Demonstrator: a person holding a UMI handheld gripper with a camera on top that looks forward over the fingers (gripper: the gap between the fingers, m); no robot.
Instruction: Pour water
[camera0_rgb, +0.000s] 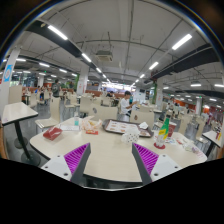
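Green bottle (165, 128), apparently, stands well beyond open gripper (109, 160).

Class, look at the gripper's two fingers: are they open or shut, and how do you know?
Open. The gripper has its purple pads wide apart, with bare table between them and nothing held.

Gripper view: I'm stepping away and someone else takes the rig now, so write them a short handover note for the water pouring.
Gripper: open, holding nothing, fingers over the near edge of the white table.
Job's things: a green bottle stands beyond the fingers at the table's far side, beside a red cup.
Done: nothing visible; no container gripped.
Left: reach the bottle, grasp it, pour. Water level can't be read.
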